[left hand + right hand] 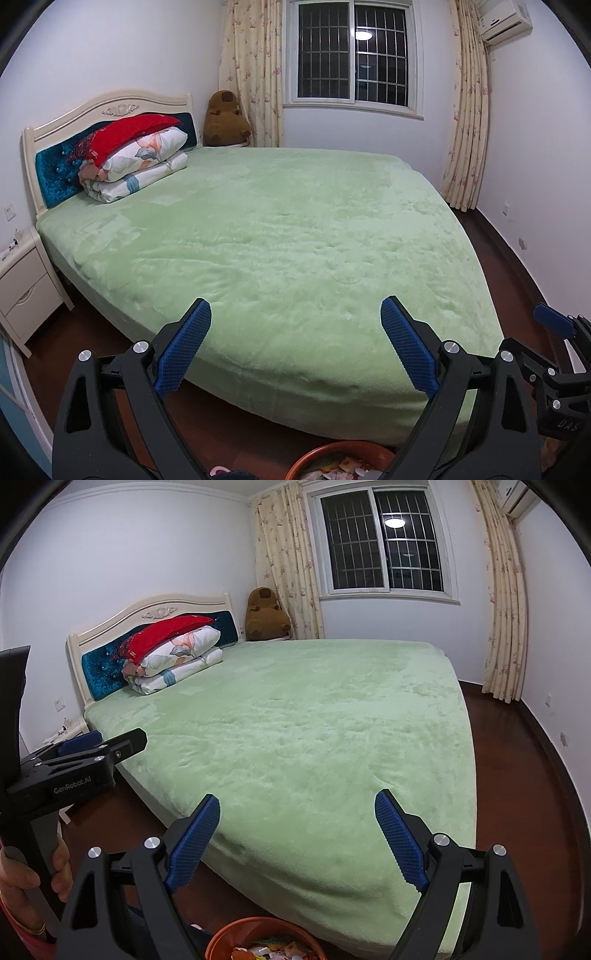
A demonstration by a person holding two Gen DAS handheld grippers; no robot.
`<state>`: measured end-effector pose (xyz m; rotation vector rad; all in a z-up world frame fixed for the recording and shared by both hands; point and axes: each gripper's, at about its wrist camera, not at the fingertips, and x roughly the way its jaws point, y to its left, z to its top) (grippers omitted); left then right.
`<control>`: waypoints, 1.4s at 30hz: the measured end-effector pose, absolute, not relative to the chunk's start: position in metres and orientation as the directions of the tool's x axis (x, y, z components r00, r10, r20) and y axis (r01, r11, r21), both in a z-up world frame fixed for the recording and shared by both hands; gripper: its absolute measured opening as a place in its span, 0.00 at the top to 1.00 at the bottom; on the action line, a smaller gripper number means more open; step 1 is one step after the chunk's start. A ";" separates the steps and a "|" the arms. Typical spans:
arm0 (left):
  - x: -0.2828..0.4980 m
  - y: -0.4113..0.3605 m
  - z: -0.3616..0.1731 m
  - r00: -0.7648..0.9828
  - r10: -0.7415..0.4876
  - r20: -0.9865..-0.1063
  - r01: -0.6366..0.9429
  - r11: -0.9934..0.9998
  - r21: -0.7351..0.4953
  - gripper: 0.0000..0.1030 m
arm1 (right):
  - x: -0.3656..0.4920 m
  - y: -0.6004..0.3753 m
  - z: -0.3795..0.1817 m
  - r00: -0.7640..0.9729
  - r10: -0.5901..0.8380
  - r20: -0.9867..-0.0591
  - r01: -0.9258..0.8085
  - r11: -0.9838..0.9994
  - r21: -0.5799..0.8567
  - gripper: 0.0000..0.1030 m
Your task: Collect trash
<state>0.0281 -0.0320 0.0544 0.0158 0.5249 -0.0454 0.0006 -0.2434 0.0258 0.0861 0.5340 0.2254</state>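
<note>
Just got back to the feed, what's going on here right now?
A person holds both grippers over the foot of the bed. The left gripper and right gripper are open and empty. An orange bin with trash in it sits on the floor below them, by the bed. No loose trash shows on the green cover; only folded bedding lies at the headboard.

A: What do the tools look like?
B: The left tool (295,325) and the right tool (297,818) both have black plastic arms, silver round screws at the pivots and blue cross-hatched pads (408,347).
A: Any markings?
B: "GenRobot.AI" in white on the left one's black body. The left hand (27,882) wears a gold bangle and a red sleeve.
</note>
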 end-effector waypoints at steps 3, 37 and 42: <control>0.027 -0.034 0.054 0.865 -0.044 -0.501 0.051 0.999 0.000 0.12 | 0.001 -0.243 0.026 0.836 0.236 -0.496 -0.192 0.972 0.139 0.18; 0.023 -0.043 0.060 0.872 -0.060 -0.486 0.065 0.998 -0.006 0.12 | 0.000 -0.244 0.025 0.835 0.237 -0.497 -0.194 0.971 0.138 0.18; 0.023 -0.044 0.060 0.872 -0.059 -0.486 0.062 0.998 -0.009 0.12 | -0.002 -0.243 0.023 0.835 0.233 -0.499 -0.189 0.972 0.138 0.17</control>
